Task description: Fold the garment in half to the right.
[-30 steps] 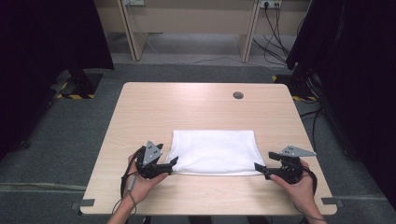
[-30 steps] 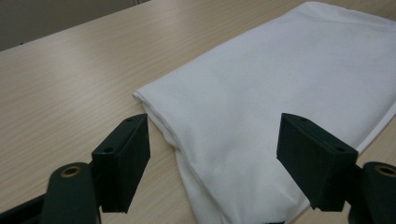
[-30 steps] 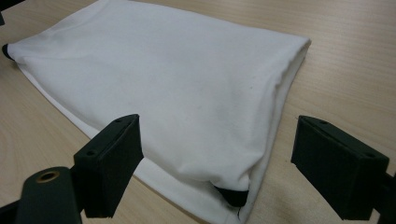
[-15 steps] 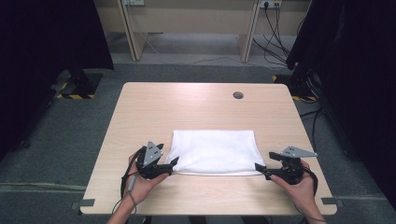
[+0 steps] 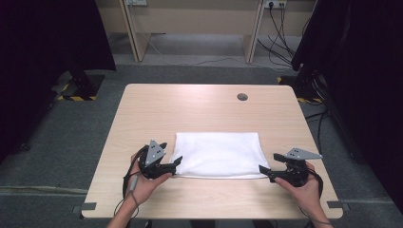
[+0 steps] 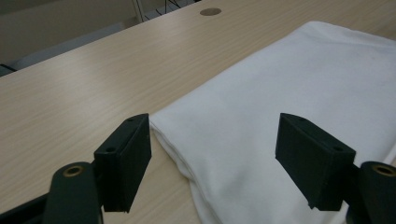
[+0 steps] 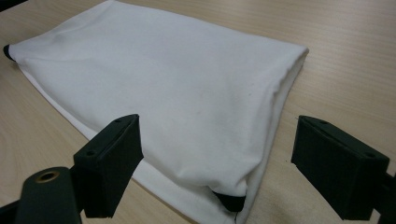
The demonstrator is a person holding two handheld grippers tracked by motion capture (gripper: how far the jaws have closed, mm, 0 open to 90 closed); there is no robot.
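Observation:
A folded white cloth [image 5: 218, 154] lies flat on the near half of the wooden table [image 5: 190, 109]. My left gripper [image 5: 178, 162] is at its near left corner. Its jaws stand wide and have just been closing a little, and the cloth's corner [image 6: 187, 135] lies between them untouched [image 6: 215, 158]. My right gripper [image 5: 262, 171] is open at the near right corner, with the cloth's folded edge [image 7: 163, 74] between its spread jaws [image 7: 219, 161]. A small dark patch [image 7: 231, 203] shows under that corner.
A round cable hole [image 5: 242, 97] sits in the far right part of the table, also seen as the hole [image 6: 210, 11] in the left gripper view. Bare wood surrounds the cloth. Dark curtains and cables stand beyond the table's sides.
The left gripper has lifted and shifted slightly at the cloth's near left corner. The cloth and the right gripper have kept still.

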